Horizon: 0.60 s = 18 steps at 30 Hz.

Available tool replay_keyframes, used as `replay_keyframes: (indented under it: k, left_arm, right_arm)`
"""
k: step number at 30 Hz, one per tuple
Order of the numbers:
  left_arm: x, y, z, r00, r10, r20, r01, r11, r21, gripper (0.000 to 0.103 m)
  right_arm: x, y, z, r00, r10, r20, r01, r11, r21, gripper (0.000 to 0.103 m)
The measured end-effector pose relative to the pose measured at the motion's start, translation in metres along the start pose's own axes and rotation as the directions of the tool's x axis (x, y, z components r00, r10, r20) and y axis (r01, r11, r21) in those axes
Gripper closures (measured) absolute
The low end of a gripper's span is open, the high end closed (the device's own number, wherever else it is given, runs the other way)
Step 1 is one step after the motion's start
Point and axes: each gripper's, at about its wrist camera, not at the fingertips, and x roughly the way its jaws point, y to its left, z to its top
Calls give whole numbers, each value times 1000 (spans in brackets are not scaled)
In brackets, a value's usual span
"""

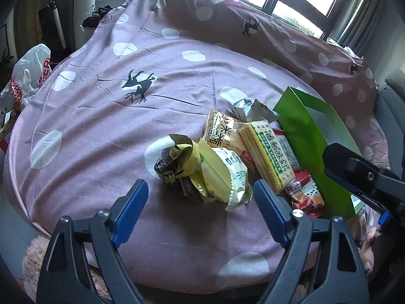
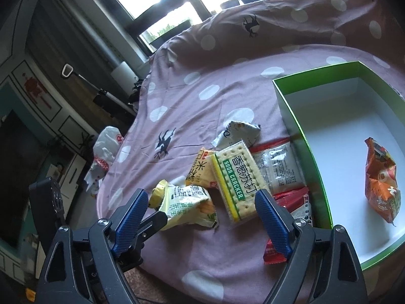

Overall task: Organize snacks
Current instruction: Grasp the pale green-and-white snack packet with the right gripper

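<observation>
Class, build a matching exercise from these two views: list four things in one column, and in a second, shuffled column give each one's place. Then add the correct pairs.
Things
1. orange packet
2. soda crackers
3. green box
4. white plastic bag

Places
A. past the table's far-left edge
B. lying inside the box
C. standing on the cloth, right of the snack pile
D. in the pile, resting on other packets

Pairs: 1-B, 2-D, 3-C, 4-A

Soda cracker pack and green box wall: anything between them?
Yes. In the right wrist view a clear grey packet and a red packet lie between the soda cracker pack and the green box wall.
</observation>
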Motion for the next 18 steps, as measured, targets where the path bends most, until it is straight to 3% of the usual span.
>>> replay_keyframes:
  k: [4, 10, 14, 18]
  left_arm:
    - [3, -1, -2, 999, -27, -24, 27, 1000, 3, 28]
    - [10, 2, -3, 994, -96, -45, 95, 995, -23, 36]
    - [15, 4, 0, 989, -144, -42, 141, 988, -60, 44]
    - [17, 1, 3, 992, -123, -35, 122, 992, -37, 48]
  right_arm:
    - [8, 0, -1, 999, 35, -33, -34, 999, 12, 36]
    - [29, 1, -2, 983, 157, -99, -151, 986, 64, 37]
    - [55, 1, -1, 975, 154, -158, -143, 986, 80, 37]
    - [78, 0, 1, 959, 183, -217, -163, 981, 109, 37]
